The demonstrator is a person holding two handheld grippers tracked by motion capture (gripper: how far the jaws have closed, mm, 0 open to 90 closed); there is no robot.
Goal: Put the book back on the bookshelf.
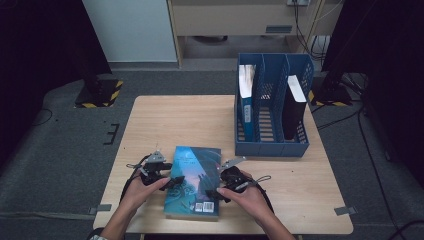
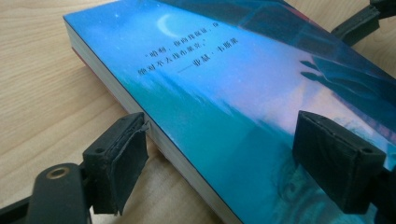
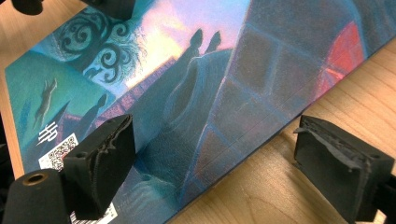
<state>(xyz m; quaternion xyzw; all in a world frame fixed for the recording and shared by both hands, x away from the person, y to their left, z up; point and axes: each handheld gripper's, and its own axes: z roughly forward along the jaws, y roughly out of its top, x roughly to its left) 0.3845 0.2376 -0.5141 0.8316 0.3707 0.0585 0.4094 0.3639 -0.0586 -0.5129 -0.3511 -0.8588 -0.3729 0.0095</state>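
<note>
Surface: pale wood surface (image 1: 170, 120) on grey carpet, dark stands at both far corners.
Left claw (image 1: 172, 183): jaws wide apart, straddling the left long edge of the book (image 1: 194, 181); one jaw beside the page block and level with it, the other above the cover. Pads do not press on it.
Right claw (image 1: 214, 193): jaws wide apart, straddling the right long edge of the book; one jaw over the cover, the other over bare wood. No grip seen.
Book: lies flat, blue-green cover up, near the front edge, between both hands.
File rack (image 1: 272, 147): blue, slotted, at the far right, well apart from the book.
Rack contents: blue-spined volume (image 1: 246, 97) upright in the left slot; black volume (image 1: 295, 107) upright in the right slot.
Obstructions: bare wood between book and rack.
</note>
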